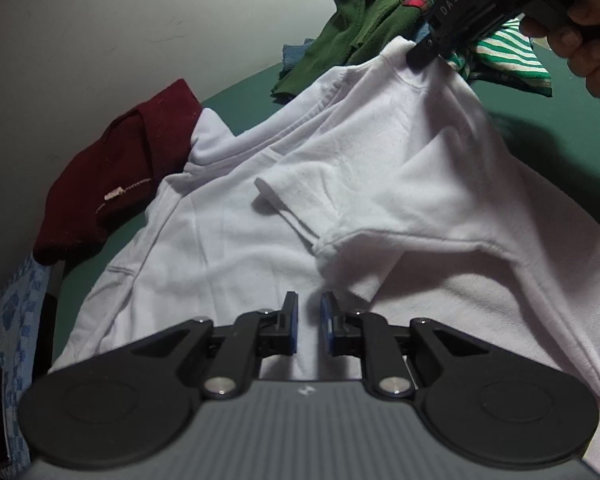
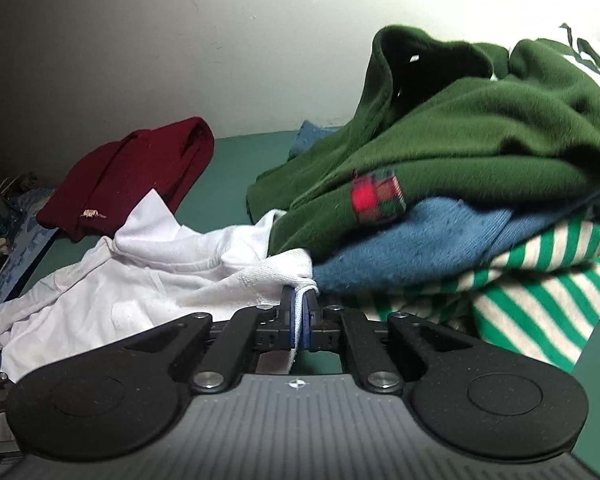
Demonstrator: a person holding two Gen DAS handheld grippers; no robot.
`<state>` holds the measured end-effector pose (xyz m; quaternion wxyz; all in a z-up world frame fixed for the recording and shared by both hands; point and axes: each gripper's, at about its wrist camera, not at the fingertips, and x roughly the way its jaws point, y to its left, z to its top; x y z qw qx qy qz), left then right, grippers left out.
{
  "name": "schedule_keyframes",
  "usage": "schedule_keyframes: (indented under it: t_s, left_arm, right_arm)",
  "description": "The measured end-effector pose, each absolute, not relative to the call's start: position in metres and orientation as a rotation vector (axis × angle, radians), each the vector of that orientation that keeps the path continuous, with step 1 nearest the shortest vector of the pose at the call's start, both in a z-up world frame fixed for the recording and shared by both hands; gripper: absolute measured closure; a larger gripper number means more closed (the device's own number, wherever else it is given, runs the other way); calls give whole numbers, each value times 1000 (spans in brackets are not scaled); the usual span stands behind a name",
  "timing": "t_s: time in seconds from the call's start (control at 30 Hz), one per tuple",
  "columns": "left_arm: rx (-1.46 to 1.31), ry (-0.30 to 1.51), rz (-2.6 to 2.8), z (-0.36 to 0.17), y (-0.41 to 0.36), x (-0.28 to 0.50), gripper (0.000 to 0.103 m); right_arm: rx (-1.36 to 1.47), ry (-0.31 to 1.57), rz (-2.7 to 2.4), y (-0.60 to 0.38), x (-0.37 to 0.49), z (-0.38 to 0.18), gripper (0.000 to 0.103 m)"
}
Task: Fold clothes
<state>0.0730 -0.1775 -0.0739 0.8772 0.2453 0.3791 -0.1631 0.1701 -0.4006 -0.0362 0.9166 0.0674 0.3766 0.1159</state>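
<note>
Your left gripper (image 1: 309,322), jaws apart, hovers over white cotton polo shirt (image 1: 228,216); right gripper (image 2: 299,312) pinches its sleeve hem, probably mid-fold; next, lay it flat.

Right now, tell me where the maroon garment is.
The maroon garment lies folded at the left of both wrist views, on the green surface near the wall, its edge touching the white shirt.

Five garments on the green table (image 2: 236,168): one white shirt (image 1: 228,216), one maroon sweater (image 2: 140,172), one dark green sweater (image 2: 460,148), one blue knit (image 2: 420,240), one green-and-white striped top (image 2: 540,292). Two tools (image 1: 308,320) (image 2: 299,320), and one hand (image 1: 584,36) in view.
</note>
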Motion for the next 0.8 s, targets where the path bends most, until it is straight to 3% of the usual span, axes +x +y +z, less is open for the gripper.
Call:
schedule_keyframes:
  t_s: [0.13,0.27,0.37,0.43,0.5,0.63,0.8]
  left_arm:
    - [511,787,-320,-75,-184,75,90]
    - [506,770,-287,-66,-180,68,85]
    - [468,748,-250,-50,-164,52,78]
    - [411,743,-241,-40,-153,36,74]
    - [330,759,-277,-36,-151,25,74]
    - [193,796,-348,-39,-163,14,74]
    - [327,733,-278,-49,-203,21,73]
  right_arm:
    - [36,769,232,-395,174,-43,101]
    - [-32,759,237,-391,171,-50,100]
    - [36,748,223,-405,162,-32,92]
    - [-16,655,241,-402,145,-14,80]
    - [-96,562,315,-392,129,3,78]
    - [-187,603,560,-346,137,0,66]
    - [-233,678,646,-301,166,-30,65]
